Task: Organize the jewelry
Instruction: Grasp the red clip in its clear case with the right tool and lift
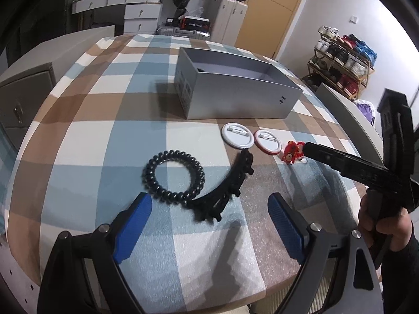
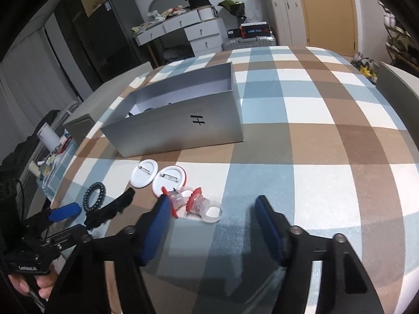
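While both grippers are hanging over the checked tablecloth [image 1: 86, 141], the jewelry is lying loose in front of the open silver box [image 1: 235, 96].

Nothing is blocking the way: two white pin badges [image 2: 157, 175] are lying face down just before the box. The right gripper [image 2: 209, 209] is holding its fingers apart around two red-topped clear rings [image 2: 193, 204], its left finger [image 2: 159, 209] touching or nearly touching one. The left gripper [image 1: 209, 209] is standing wide open, with a black spiral hair tie [image 1: 172, 178] and black claw clip [image 1: 225, 185] lying between and just beyond its fingers.
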